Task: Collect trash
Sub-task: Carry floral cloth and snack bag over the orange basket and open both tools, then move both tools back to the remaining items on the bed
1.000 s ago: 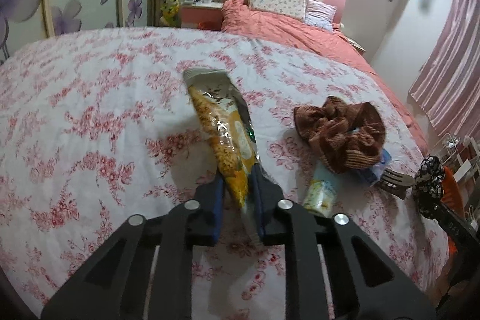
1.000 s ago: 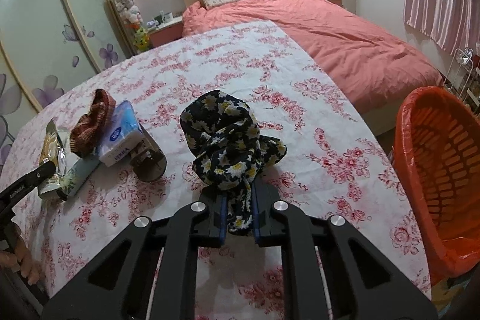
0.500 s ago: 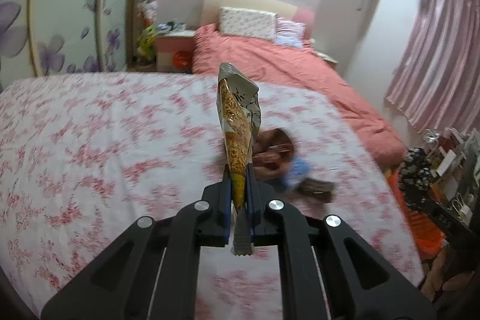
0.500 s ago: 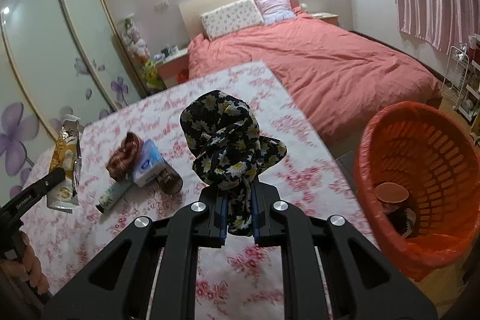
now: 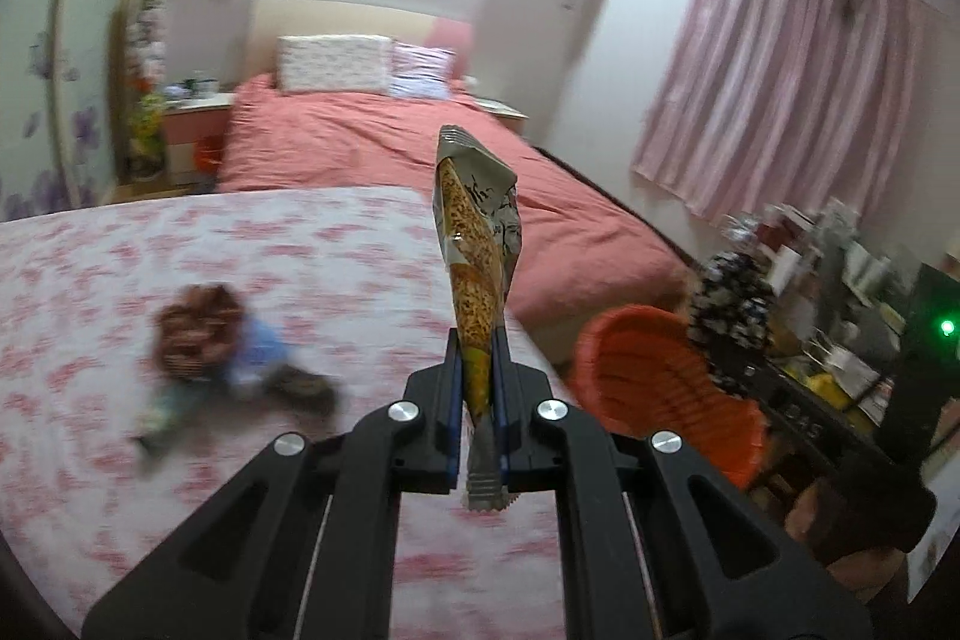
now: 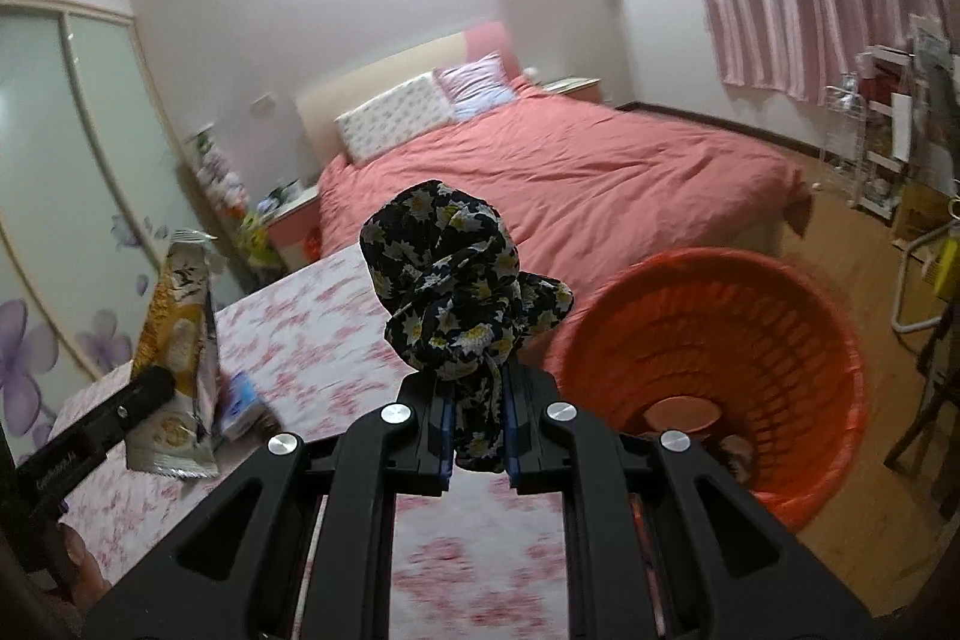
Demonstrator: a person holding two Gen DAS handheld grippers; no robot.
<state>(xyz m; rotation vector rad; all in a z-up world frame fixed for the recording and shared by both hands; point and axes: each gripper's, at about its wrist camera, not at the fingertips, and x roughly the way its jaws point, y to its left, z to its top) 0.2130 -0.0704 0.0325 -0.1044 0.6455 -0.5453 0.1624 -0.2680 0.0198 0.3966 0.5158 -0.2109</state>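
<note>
Our left tongs (image 5: 478,370) pinch the lower end of a crinkled yellow-and-grey foil snack packet (image 5: 477,244), which stands upright above the pink floral-covered surface (image 5: 300,268). Our right tongs (image 6: 478,421) are pressed together on a bunched black cloth with yellow flowers (image 6: 456,280), held up just left of the round orange plastic basket (image 6: 750,334) standing on the wooden floor (image 6: 858,232) beside the surface's edge. A blurred brown cloth (image 5: 195,328) lies on the surface.
</note>
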